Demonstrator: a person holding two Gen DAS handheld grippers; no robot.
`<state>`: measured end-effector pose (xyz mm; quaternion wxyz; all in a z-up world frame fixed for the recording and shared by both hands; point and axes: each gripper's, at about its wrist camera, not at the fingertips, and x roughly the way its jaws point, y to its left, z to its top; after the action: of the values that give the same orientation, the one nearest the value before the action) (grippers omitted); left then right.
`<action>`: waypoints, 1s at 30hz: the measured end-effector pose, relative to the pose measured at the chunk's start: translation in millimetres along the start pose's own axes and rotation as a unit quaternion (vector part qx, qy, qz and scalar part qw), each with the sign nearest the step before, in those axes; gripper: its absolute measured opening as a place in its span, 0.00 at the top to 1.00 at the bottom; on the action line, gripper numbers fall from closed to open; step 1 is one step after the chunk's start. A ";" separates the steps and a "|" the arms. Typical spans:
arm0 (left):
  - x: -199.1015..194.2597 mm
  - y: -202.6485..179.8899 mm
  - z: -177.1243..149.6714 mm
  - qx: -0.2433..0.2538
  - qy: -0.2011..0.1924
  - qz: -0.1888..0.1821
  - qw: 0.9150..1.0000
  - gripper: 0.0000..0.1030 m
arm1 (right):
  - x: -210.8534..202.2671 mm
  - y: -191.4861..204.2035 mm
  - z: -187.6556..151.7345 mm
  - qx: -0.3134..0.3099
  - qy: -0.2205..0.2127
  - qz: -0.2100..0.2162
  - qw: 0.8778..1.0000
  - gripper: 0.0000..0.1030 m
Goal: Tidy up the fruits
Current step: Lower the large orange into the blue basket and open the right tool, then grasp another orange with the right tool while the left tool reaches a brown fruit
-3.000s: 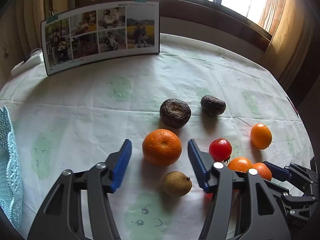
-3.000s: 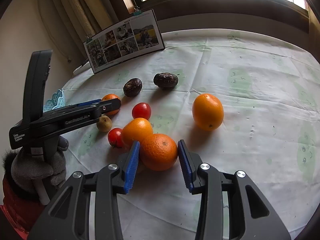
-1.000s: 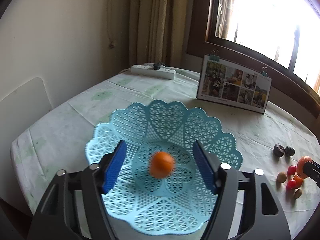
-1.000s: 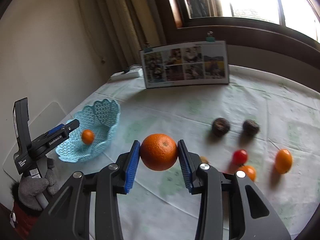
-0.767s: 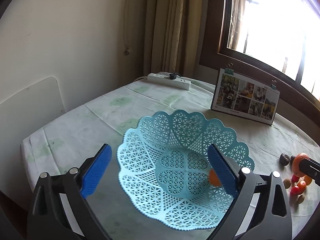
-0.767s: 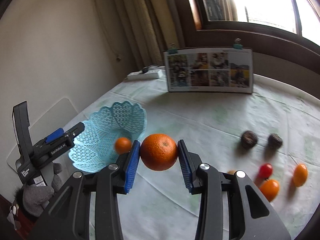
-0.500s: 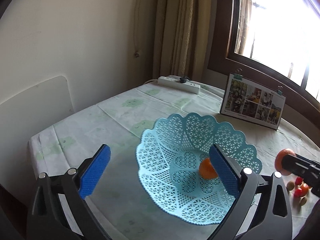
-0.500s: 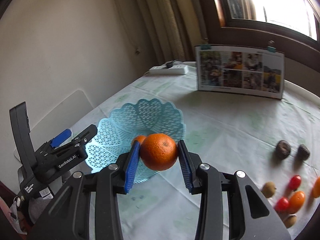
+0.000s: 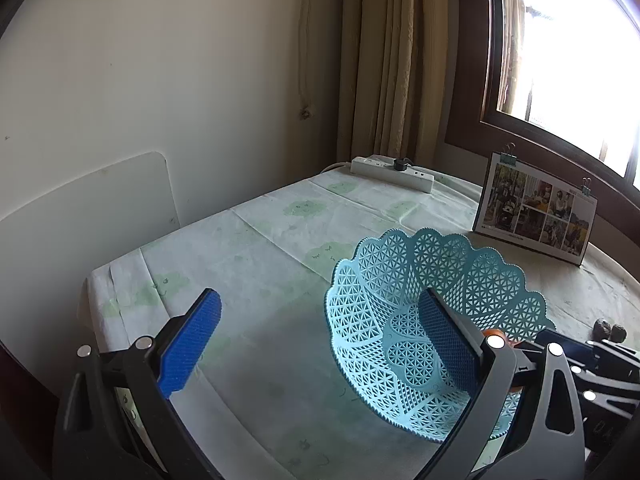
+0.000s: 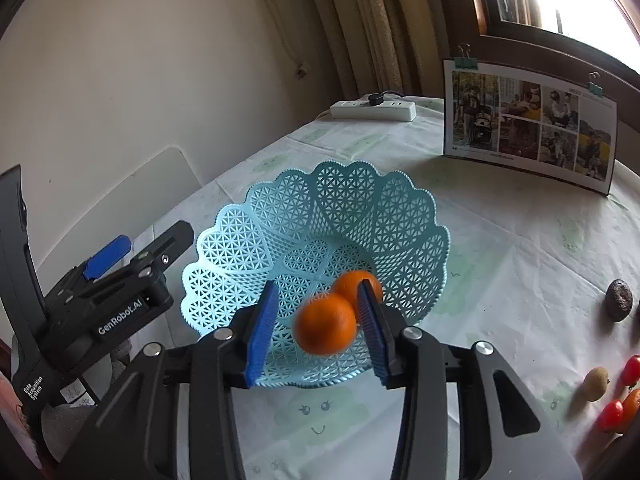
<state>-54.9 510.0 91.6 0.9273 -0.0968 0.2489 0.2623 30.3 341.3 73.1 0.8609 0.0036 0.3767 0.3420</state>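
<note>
Turquoise basket (image 10: 408, 216): lattice plastic, on the tablecloth (image 10: 520, 272).
Right gripper (image 10: 316, 326): over the basket, jaws apart.
Left gripper (image 9: 316, 340): beside the basket, jaws wide apart.
Blurred orange (image 10: 325, 330): between right jaws, unclamped.
Second orange (image 10: 352, 282): inside basket.

Two oranges (image 10: 326, 330) in pale-blue lattice basket (image 10: 408, 216), nearer one motion-blurred, touching the other

Light-blue lattice basket (image 10: 360, 208), seemingly orange fruit (image 10: 325, 330)
</note>
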 end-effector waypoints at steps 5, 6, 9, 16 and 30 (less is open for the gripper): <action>-2.3 -3.3 0.9 0.003 -0.001 -0.002 1.000 0.03 | -17.2 -13.3 5.6 0.020 -0.031 -0.011 0.999 0.42; -4.3 -4.5 1.2 0.004 -0.003 -0.001 1.000 0.03 | -23.4 -17.2 6.5 0.026 -0.039 -0.014 0.999 0.42; -10.5 -11.7 2.3 0.010 -0.013 0.003 1.000 0.03 | -40.1 -27.6 8.2 0.036 -0.064 -0.027 0.997 0.42; -25.4 -39.1 5.9 0.042 -0.041 0.015 0.998 0.03 | -81.2 -62.6 2.5 0.068 -0.108 -0.068 0.989 0.37; -37.5 -105.3 -0.3 0.096 -0.030 -0.062 0.993 0.03 | -145.7 -176.5 -39.2 0.161 -0.121 -0.192 0.961 0.35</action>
<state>-26.5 404.7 115.7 0.9536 -0.0151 0.2389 0.1824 38.0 110.1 92.6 0.9376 0.1114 0.3130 0.1024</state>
